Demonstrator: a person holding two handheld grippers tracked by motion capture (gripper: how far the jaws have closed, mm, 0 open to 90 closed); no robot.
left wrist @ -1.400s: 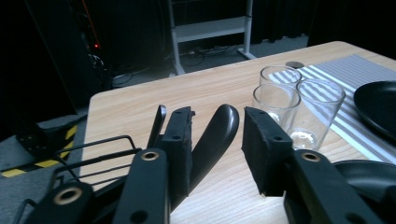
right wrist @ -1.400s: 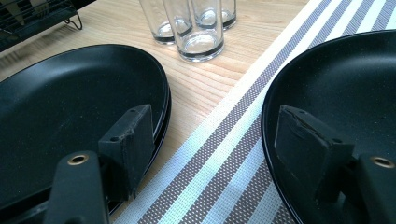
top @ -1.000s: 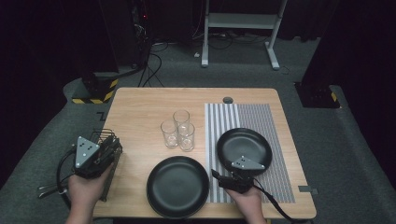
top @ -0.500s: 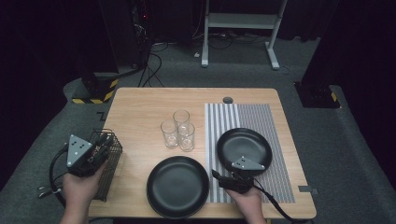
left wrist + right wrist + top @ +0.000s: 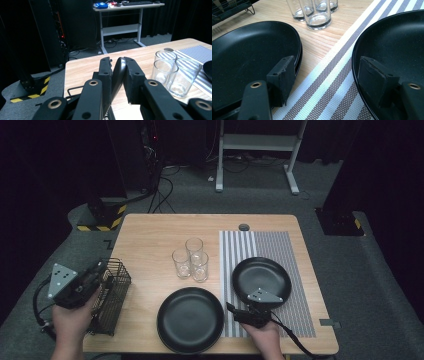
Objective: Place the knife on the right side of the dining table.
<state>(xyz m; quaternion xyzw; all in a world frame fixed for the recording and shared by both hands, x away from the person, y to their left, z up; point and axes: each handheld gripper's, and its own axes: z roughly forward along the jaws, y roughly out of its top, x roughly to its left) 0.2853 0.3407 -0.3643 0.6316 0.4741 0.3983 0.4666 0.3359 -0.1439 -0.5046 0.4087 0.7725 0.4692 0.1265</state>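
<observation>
Left gripper [image 5: 97,270] moved leftward, fingers closing on dark handle [image 5: 118,72]

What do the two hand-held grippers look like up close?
Each hand-held gripper is black. The left hand-held gripper carries a grey three-cornered plate with small dark dots, and so does the right hand-held gripper. A black cable trails from the right one. Up close, the fingers are chunky black blocks on arms with round brass-coloured rivets. No sleeves show: the forearms are bare.
</observation>
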